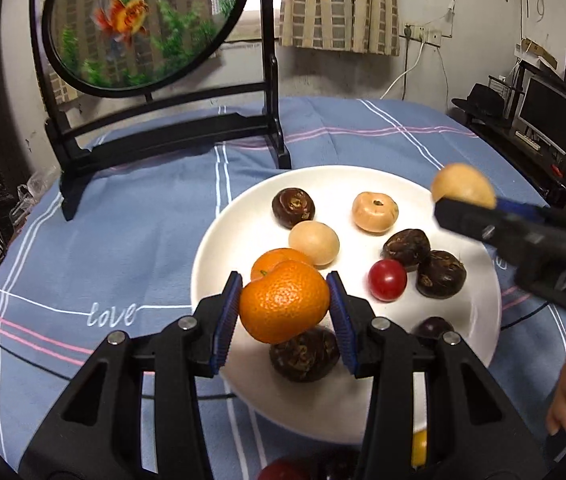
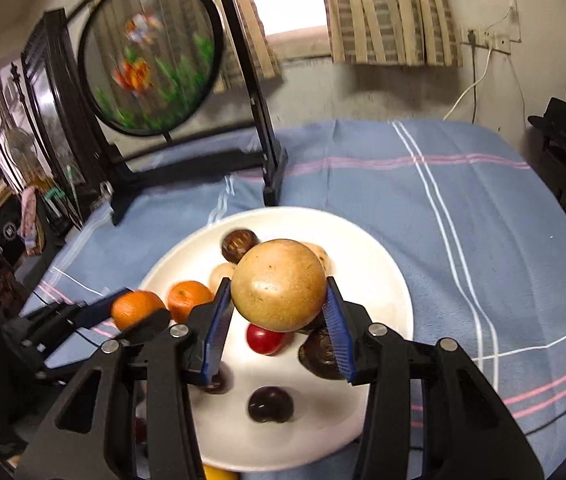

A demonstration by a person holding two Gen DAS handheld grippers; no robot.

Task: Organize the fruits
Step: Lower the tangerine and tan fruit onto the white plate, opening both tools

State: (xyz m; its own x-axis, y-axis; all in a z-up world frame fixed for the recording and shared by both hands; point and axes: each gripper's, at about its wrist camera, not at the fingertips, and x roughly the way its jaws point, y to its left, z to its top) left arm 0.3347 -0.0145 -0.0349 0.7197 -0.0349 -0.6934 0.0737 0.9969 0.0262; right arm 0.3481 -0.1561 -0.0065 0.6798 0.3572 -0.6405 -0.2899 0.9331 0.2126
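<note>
Now carrying: left gripper [image 1: 285, 307] clamped on an orange [image 1: 284, 306] low and centre of its frame, above the near-left part of the white plate [image 1: 219, 248]. Right gripper [image 2: 279, 300] clamped on a tan round fruit [image 2: 278, 284], mid-frame, over the plate's middle. Both fruits round, no long axis to mind; plate directly beneath, so a short drop suffices.

The word "love" is stitched in white script on the blue tablecloth [image 1: 83, 240].
</note>
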